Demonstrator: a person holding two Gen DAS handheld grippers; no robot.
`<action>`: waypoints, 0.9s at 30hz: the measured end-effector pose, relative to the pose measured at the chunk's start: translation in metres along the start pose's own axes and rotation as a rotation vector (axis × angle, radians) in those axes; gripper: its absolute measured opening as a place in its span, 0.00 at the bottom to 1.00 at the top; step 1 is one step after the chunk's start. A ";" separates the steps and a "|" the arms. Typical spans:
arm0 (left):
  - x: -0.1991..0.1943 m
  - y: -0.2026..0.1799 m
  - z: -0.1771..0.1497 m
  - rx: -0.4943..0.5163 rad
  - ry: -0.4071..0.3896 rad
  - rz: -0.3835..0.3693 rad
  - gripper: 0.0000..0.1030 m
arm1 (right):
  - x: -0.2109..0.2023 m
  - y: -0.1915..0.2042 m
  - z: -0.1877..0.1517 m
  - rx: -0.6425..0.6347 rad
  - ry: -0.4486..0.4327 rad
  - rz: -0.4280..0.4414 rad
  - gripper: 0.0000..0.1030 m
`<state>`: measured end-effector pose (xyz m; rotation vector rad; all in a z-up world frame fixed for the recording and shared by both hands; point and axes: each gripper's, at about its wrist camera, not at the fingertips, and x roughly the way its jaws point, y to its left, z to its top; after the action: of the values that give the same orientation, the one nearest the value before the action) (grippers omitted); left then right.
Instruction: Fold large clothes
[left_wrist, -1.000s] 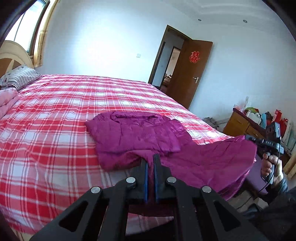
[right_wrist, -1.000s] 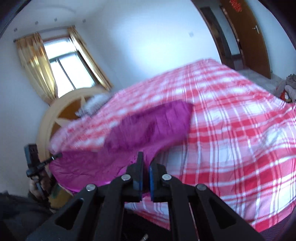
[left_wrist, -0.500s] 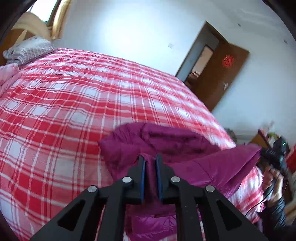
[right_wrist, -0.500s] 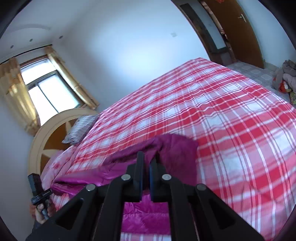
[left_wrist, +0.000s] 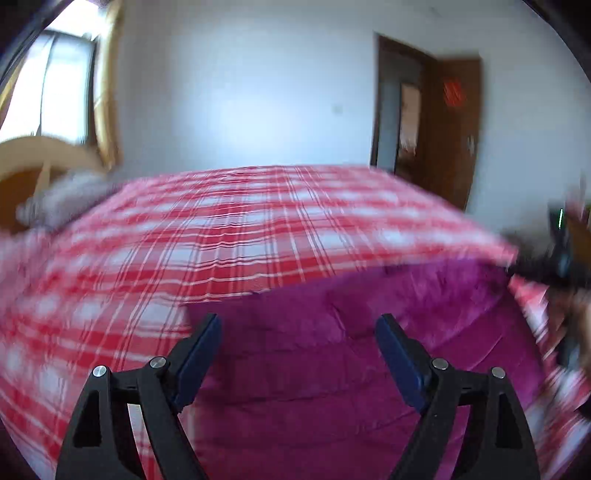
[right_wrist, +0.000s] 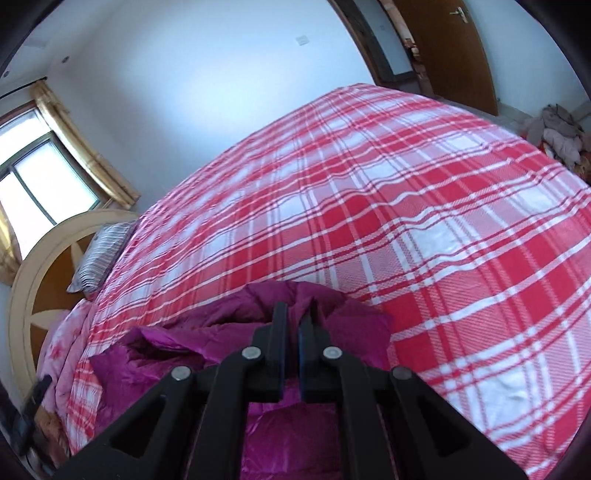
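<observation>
A magenta padded jacket (left_wrist: 351, 354) lies on the near edge of the red plaid bed (left_wrist: 229, 236). My left gripper (left_wrist: 297, 332) is open just above it, with nothing between its blue pads (left_wrist: 201, 350). The view is blurred by motion. In the right wrist view the jacket (right_wrist: 207, 347) is bunched in folds on the bed (right_wrist: 424, 221). My right gripper (right_wrist: 293, 323) is shut on a fold of the jacket. The right gripper also shows as a dark blur at the right edge of the left wrist view (left_wrist: 554, 266).
A wooden headboard (right_wrist: 40, 280) with a striped pillow (right_wrist: 103, 254) and a pink quilt (right_wrist: 62, 343) stands at the bed's left end. A brown door (right_wrist: 454, 48) is open at the far right. A heap of clothes (right_wrist: 554, 133) lies on the floor beside the bed.
My left gripper has opened and let go of the jacket, which now lies on the bed. Both grippers have moved forward and lower over the bed. My right gripper stays shut on the jacket.
</observation>
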<state>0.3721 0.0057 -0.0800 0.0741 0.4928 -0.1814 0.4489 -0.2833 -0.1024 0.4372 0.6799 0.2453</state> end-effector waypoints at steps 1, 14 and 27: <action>0.013 -0.006 -0.001 0.025 0.008 0.016 0.83 | 0.005 0.000 0.000 0.000 -0.002 -0.015 0.07; 0.104 -0.006 -0.019 0.003 0.159 0.242 0.83 | -0.016 0.093 -0.035 -0.361 -0.145 -0.073 0.86; 0.162 -0.031 0.008 0.038 0.211 0.206 0.86 | 0.072 0.098 -0.057 -0.447 0.069 -0.092 0.66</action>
<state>0.5106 -0.0509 -0.1510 0.1819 0.6884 0.0195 0.4581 -0.1533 -0.1358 -0.0298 0.6881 0.3162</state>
